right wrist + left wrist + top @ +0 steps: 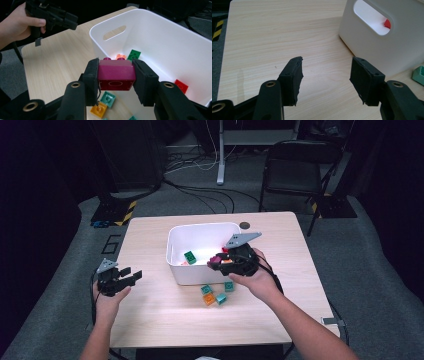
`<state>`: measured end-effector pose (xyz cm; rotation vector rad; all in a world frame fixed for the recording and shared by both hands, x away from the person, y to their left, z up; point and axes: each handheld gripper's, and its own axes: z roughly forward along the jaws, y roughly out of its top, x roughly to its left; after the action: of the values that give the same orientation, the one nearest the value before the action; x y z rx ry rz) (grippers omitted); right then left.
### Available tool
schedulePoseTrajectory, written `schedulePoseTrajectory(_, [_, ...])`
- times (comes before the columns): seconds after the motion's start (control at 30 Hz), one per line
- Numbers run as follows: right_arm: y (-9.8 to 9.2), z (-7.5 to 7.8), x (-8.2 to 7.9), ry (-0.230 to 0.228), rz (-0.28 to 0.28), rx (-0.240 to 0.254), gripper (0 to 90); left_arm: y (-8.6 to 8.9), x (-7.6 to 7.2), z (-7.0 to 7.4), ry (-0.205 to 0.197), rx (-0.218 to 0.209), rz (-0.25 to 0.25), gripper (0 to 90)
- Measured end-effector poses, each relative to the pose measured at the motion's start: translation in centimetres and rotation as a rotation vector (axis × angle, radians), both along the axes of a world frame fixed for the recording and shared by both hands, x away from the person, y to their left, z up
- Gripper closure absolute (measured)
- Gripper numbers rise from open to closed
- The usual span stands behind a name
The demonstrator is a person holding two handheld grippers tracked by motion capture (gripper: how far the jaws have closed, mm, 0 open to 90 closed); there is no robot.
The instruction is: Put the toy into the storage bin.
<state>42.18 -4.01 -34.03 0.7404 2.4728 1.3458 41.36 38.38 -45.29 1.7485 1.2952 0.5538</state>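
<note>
The magenta brick (116, 75) sits clamped between the pads of my right gripper (116, 77), studs facing away from the camera toward the bin, its hollow underside turned toward me. Its long axis runs across the jaws, from one pad to the other, so the pads press on its two short ends. In the right gripper view it hangs just at the near wall of the white bin (160, 27), with the bin's floor beyond and below it; in the high view the brick (216, 262) is over the bin's front right rim (200, 276). So the bin's open mouth lies forward and slightly down from the brick, and that is the relation I judge the next move depends on: carry forward past the rim, then let go.

Already on the bin floor I see a green brick (135, 54), an orange brick (121, 56) and a red brick (181, 86). Outside, on the table (150, 320) just in front of the bin, lie two teal bricks and another orange one (209, 299), under my right hand.

My left gripper (325, 75) stands with its jaws apart and nothing between them, resting near the table's left edge (122, 277), well apart from the bin's handle side. The right hand is plainly the nearer one and does the placing.
</note>
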Motion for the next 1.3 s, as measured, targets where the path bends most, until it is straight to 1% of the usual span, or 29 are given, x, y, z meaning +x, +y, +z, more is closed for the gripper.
schedulePoseTrajectory(0.03, [0.1,0.2,0.4,-0.003,-0.002,0.002,58.4,0.0,0.0,-0.1,-0.007,-0.006,0.004,42.8])
schedulePoseTrajectory(0.1, [0.3,0.8,1.2,-0.007,-0.004,0.006,58.4,0.1,0.0,0.0,0.003,0.001,-0.001,42.8])
schedulePoseTrajectory(0.17, [0.7,1.2,2.0,-0.004,-0.008,0.004,58.5,0.0,0.0,-0.1,0.006,0.0,0.0,42.8])
schedulePoseTrajectory(0.23, [1.1,1.5,2.9,-0.004,-0.009,0.008,58.4,0.0,0.1,-0.1,0.005,-0.002,-0.001,42.8])
schedulePoseTrajectory(0.33, [1.6,1.6,3.9,0.002,-0.014,0.005,58.4,0.1,0.1,-0.1,0.005,0.001,0.0,42.8])
schedulePoseTrajectory(0.43, [2.4,1.3,5.4,0.007,-0.018,0.004,58.4,0.2,0.1,-0.1,0.006,-0.005,0.001,42.8])
schedulePoseTrajectory(0.47, [2.5,1.3,5.6,0.008,-0.017,0.005,58.4,0.2,0.0,-0.1,0.005,-0.005,-0.001,42.8])
schedulePoseTrajectory(0.53, [3.0,1.1,6.2,0.026,-0.026,0.008,58.4,0.2,0.0,-0.1,0.006,-0.005,0.0,42.8])
schedulePoseTrajectory(0.63, [3.9,0.7,7.3,0.03,-0.027,0.003,58.4,0.2,0.0,-0.1,0.004,-0.006,0.0,42.8])
schedulePoseTrajectory(0.8, [4.9,0.3,8.7,0.038,-0.038,-0.002,58.4,0.2,0.1,0.0,0.004,-0.007,-0.004,42.8])
schedulePoseTrajectory(0.87, [5.2,0.2,9.4,0.029,-0.04,-0.006,58.4,0.2,0.1,0.0,0.007,-0.007,-0.003,42.7])
schedulePoseTrajectory(1.1, [5.9,-0.2,11.2,0.045,-0.07,-0.011,58.4,0.3,0.1,0.0,-0.004,-0.012,0.0,42.8])
schedulePoseTrajectory(1.2, [6.4,-0.4,11.9,0.05,-0.08,-0.017,58.4,0.4,0.1,0.0,0.0,-0.015,0.001,42.8])
schedulePoseTrajectory(1.27, [6.8,-0.7,12.3,0.06,-0.078,-0.021,58.4,0.4,0.1,0.0,-0.005,-0.017,0.004,42.8])
schedulePoseTrajectory(1.3, [7.0,-0.9,12.4,0.075,-0.078,-0.022,58.4,0.4,0.1,0.0,-0.01,-0.021,0.006,42.8])
